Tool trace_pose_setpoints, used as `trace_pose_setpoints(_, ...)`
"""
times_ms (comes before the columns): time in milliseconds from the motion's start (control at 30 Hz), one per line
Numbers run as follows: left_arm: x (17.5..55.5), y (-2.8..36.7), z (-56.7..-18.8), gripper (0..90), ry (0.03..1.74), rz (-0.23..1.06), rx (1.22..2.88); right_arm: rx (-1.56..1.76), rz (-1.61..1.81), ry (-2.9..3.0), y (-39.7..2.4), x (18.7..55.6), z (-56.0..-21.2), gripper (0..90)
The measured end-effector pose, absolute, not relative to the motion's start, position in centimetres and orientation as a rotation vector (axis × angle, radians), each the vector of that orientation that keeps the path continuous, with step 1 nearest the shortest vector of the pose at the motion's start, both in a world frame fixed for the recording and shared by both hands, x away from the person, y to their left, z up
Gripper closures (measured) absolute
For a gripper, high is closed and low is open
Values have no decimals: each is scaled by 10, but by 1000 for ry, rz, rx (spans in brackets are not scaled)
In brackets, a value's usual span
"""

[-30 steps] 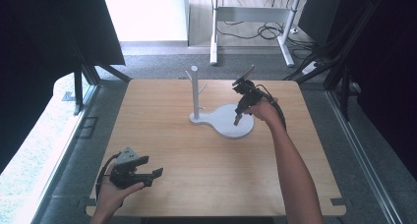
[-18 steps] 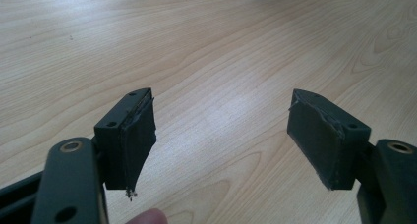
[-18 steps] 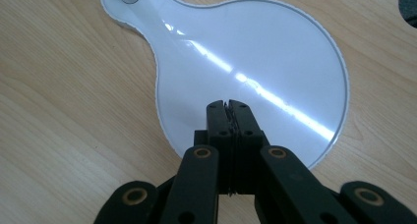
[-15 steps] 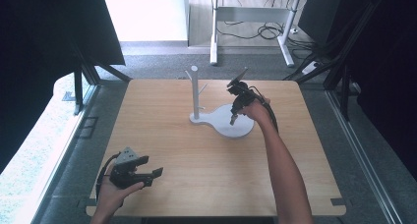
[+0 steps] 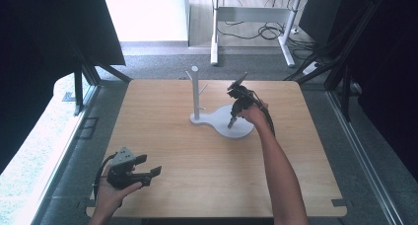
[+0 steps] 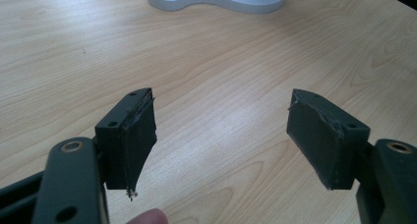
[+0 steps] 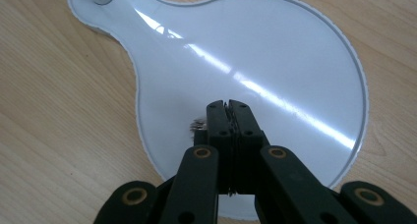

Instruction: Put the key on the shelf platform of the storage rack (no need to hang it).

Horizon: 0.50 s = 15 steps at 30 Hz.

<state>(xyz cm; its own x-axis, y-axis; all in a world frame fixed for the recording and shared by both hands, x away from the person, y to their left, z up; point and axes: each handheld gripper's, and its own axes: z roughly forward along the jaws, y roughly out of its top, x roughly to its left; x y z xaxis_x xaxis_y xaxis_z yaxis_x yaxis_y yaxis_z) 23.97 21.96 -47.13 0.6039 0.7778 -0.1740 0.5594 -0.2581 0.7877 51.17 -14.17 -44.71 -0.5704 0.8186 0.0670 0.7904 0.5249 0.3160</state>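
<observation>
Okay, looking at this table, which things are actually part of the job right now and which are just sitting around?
In the job:
- white stand base, under the right tongs, which are shut and point down at it
- upright post with pegs on that base

Sitting around:
- left tongs, open over the bare wooden table
- cables on the floor beyond the table

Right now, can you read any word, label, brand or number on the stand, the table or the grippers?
None: no readable text in any of the three views.
White stand base: plain and glossy, only a streak of glare.
Stand post: bare.
Wooden table: wood grain only.
Left gripper, jaws apart: black pads, no marking.
Right gripper, jaws together over the base: no marking.
</observation>
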Motion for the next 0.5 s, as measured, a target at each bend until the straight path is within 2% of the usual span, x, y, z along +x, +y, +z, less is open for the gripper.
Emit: trace_pose_setpoints(500, 242, 217, -475, 269, 1064, 292, 1978, 1434, 468, 2620, -149, 516, -470, 892)
